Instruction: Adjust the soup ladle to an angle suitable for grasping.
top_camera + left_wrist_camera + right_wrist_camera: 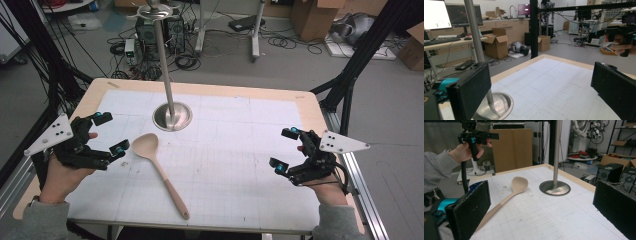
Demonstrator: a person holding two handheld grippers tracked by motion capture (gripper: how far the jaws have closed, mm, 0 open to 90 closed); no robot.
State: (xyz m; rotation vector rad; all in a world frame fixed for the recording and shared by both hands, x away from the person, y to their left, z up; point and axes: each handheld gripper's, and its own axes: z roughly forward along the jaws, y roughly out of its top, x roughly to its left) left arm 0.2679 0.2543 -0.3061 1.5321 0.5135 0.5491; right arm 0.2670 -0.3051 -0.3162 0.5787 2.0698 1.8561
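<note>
On the table's (210,220) gridded white mat lies a wooden spoon (159,170), its bowl toward the far left and its handle running down toward the near edge, left of the middle. Beyond the bowl, near the far edge, a metal stand (172,116) rises on a thin pole from a round base. Near the left edge the left gripper (111,134) is held in a hand just beside the spoon's bowl, not touching it, with its jaws spread wide and nothing between them. Near the right edge the right gripper (285,150) is held well apart from the spoon, its jaws likewise spread and empty. Cardboard boxes (315,17) and cables sit on the floor behind.
</note>
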